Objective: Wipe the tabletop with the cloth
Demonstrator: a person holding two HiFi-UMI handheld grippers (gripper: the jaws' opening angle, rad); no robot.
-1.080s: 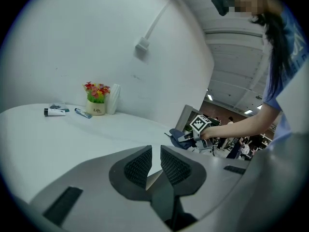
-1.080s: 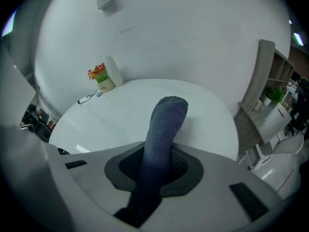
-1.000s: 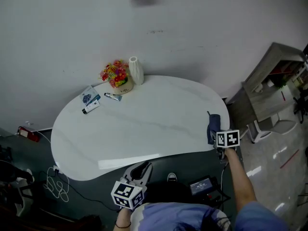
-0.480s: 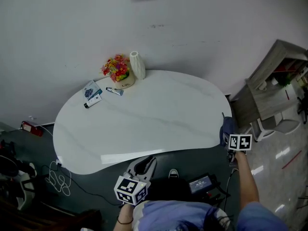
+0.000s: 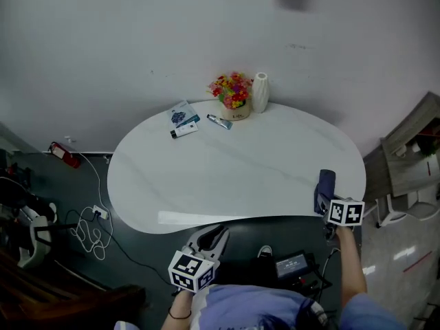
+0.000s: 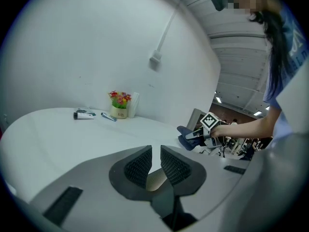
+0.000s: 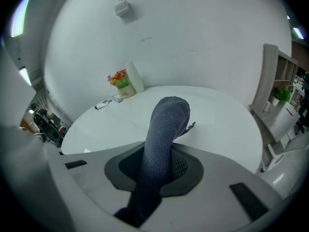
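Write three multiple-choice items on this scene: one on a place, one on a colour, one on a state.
1. Where does the flower pot stand?
A. At the table's far edge, beside the white vase
B. On the floor
C. At the table's near edge

2. What colour is the cloth?
A. Red
B. White
C. Dark blue-grey

3. What state is the right hand-held gripper in?
A. Open and empty
B. Shut on the cloth
C. Lying on the table

Key:
1 A, the head view shows pot and vase side by side near the wall.
2 C, both views show it dark blue-grey.
3 B, the right gripper view shows the cloth clamped between the jaws.
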